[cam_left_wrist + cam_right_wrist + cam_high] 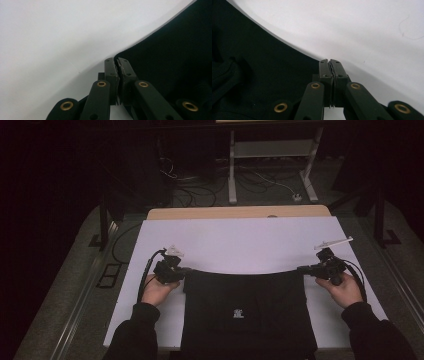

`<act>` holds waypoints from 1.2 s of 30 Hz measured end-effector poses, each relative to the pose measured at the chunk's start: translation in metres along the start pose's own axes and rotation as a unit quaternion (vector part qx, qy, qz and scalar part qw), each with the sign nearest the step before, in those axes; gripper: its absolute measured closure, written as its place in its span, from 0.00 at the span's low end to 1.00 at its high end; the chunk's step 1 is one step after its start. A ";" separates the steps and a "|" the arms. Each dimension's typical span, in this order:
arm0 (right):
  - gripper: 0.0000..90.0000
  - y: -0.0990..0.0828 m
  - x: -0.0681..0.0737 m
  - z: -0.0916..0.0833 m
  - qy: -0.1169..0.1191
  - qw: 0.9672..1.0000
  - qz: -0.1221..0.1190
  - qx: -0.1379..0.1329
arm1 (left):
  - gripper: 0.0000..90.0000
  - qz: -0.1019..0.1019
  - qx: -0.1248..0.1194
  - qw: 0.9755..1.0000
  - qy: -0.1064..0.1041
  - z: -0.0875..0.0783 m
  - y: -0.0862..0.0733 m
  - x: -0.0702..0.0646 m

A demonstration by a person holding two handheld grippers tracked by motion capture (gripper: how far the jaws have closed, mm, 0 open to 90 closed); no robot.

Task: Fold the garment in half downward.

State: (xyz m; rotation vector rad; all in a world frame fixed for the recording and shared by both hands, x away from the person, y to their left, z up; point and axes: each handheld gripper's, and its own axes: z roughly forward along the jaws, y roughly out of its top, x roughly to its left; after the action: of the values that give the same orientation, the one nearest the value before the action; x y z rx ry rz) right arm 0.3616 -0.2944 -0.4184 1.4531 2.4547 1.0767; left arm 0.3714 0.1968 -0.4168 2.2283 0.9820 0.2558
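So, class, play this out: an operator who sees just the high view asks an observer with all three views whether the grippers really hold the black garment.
Operator: Is the left gripper clamped on cloth?
Observer: Yes. The left gripper view shows its jaws closed, pinching a corner of the black garment.
Operator: And the right gripper?
Observer: Its jaws are closed too, pinching the garment's edge where it meets the white table.
Operator: Any slack between them?
Observer: The right gripper view shows folds in the cloth at lower left.

A dim room: grey floor [60,285] strewn with cables [200,190], a white-legged table frame [272,150] beyond.
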 end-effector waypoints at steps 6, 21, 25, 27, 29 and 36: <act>0.97 0.014 -0.001 -0.001 -0.012 1.000 0.007 -0.009 | 0.95 -0.014 -0.002 1.000 0.013 0.002 0.006 0.007; 0.97 0.051 -0.010 0.001 -0.038 0.999 0.015 -0.012 | 0.95 -0.031 -0.009 0.999 0.033 0.002 0.029 0.026; 0.97 0.055 -0.016 0.001 -0.022 0.999 0.036 -0.017 | 0.95 -0.027 -0.007 0.999 0.036 0.000 0.037 0.026; 0.97 0.056 -0.018 0.000 -0.021 0.999 0.038 -0.018 | 0.95 -0.026 -0.007 0.999 0.037 0.000 0.038 0.026; 0.97 0.058 -0.021 -0.003 -0.014 0.998 0.046 -0.027 | 0.95 -0.028 -0.007 0.999 0.040 -0.002 0.042 0.027; 0.97 0.067 -0.023 -0.005 -0.022 0.998 0.045 -0.032 | 0.95 -0.025 -0.009 0.999 0.044 -0.004 0.052 0.031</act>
State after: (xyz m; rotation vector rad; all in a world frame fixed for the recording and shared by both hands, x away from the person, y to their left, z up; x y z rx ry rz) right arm 0.4207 -0.2954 -0.3793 1.5641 2.3234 1.1174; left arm 0.4213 0.1956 -0.3823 2.1889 1.0770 0.3403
